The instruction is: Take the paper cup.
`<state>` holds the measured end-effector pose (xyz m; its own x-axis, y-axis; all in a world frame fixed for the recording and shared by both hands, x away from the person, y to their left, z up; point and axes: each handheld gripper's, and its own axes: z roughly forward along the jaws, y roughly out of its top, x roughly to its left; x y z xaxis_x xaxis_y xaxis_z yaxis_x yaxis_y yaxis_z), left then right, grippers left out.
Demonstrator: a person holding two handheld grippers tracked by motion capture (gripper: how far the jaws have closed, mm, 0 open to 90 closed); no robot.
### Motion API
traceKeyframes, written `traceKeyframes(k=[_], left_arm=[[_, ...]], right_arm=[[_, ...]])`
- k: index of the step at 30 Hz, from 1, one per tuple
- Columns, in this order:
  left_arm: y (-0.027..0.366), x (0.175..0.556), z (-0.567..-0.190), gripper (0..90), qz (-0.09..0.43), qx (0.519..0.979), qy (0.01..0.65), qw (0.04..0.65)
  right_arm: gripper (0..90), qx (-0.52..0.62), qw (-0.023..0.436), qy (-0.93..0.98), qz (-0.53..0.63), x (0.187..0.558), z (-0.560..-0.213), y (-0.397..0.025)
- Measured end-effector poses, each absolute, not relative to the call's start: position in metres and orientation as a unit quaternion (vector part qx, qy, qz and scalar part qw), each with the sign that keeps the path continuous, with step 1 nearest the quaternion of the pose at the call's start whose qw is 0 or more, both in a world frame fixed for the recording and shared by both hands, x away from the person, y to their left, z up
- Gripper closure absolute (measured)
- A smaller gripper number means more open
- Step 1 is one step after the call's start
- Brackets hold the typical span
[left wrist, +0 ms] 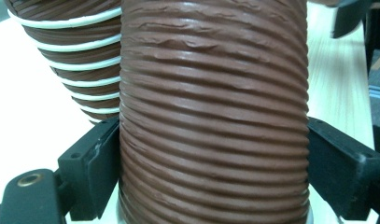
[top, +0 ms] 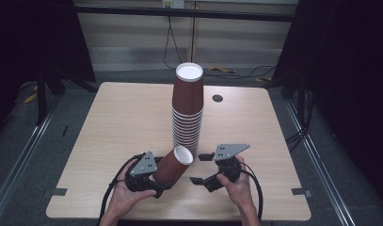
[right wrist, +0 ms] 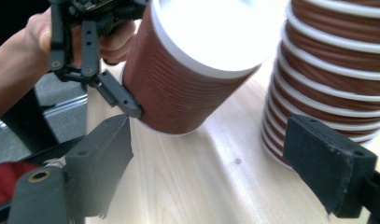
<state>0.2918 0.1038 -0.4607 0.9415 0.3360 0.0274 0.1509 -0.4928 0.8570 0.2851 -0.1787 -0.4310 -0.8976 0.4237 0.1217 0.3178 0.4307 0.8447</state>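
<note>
Left gripper point(top: 154, 181) fingers clamping ribbed cup point(left wrist: 213, 116) at both sides, holding it tilted, rim toward stack point(top: 187, 113). Right gripper point(top: 204, 170) fingers standing apart, gripping nothing, stack just beyond them on surface point(top: 123, 117).

The paper cup point(top: 174, 165) beside the stack of cups point(top: 187, 110) is reddish brown with fine horizontal ribbing and a white rim. The stack shows the same brown, banded by white rims and topped with a white opening. Under the stack, the table point(top: 123, 117) is pale wood grain. Both grippers' jaws are black.
</note>
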Motion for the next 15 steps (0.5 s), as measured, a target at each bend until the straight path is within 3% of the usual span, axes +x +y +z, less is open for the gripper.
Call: traceKeyframes(k=[15], left_arm=[[0.0961,0.2935,-0.4541,13.2,0.085,0.886,0.12,0.44]], right_arm=[[16.2,0.209,0.032,0.879,0.427,0.2938,-0.429,-0.1734]])
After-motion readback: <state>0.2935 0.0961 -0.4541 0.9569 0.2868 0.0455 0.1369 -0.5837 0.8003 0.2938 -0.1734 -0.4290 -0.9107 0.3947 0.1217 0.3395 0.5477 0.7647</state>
